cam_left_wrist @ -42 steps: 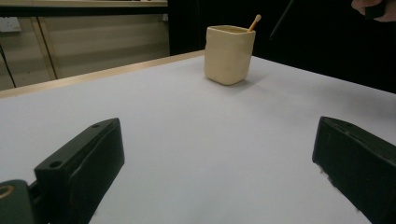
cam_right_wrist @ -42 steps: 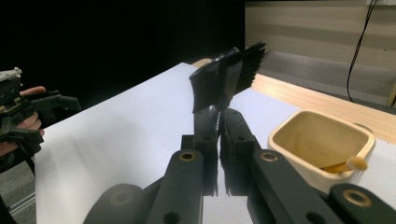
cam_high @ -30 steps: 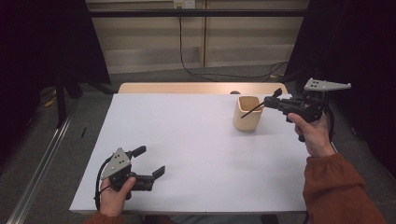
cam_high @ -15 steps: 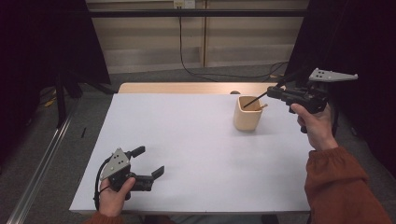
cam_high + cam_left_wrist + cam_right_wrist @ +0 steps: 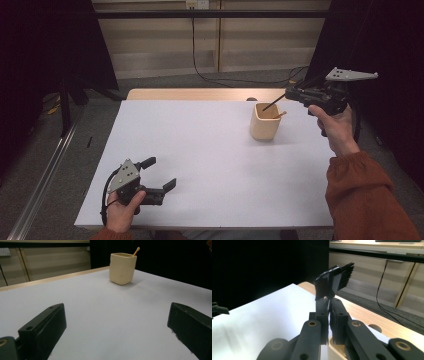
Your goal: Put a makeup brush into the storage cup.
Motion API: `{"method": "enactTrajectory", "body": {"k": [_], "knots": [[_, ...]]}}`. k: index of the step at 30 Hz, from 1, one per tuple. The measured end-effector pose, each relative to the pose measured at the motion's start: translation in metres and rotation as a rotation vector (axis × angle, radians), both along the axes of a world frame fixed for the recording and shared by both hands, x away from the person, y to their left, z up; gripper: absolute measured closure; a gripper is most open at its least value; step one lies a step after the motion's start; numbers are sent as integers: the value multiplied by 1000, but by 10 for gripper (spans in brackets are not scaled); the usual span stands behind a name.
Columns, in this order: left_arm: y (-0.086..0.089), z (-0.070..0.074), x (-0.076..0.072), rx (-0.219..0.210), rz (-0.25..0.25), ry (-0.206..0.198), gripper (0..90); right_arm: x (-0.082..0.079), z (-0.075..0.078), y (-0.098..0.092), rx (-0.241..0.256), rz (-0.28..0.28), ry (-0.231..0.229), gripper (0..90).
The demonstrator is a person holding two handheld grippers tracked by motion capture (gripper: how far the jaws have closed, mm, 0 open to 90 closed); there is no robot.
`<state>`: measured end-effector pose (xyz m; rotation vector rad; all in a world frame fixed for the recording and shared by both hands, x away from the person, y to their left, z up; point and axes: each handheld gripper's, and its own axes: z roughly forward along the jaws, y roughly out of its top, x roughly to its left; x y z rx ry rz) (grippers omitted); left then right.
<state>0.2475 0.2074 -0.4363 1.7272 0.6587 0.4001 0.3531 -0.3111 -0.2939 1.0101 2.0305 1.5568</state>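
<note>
Right gripper view shows the right gripper [image 5: 329, 315] pinched tight on a black brush [image 5: 334, 282], long axis sticking past the jaws, cup [image 5: 265, 121] just below; left gripper [image 5: 159, 175] gapes empty, well apart.

Cream cup [image 5: 264, 125], black brush [image 5: 334, 282], white table [image 5: 200, 150], black gripper [image 5: 156, 174], rust-orange sleeve [image 5: 367, 200]

Rust-orange sleeve [image 5: 367, 200], black tools

We find no text, label, brand, number or sign that can be read on anything in these views.
</note>
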Motion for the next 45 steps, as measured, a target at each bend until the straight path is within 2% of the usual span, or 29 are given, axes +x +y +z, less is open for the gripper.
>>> {"method": "enactTrajectory", "body": {"k": [10,19,40,45], "knots": [[0,0,-1,9,3,-1,20,10,-8,2,-32,-28,24,854],[-1,-1,-1,8,2,2,20,18,-18,6,-86,-50,56,854],[0,0,-1,12,-5,2,20,28,-47,9,-110,-55,115,854],[1,0,-1,10,-7,4,20,30,-53,10,-101,-59,122,854]]}}
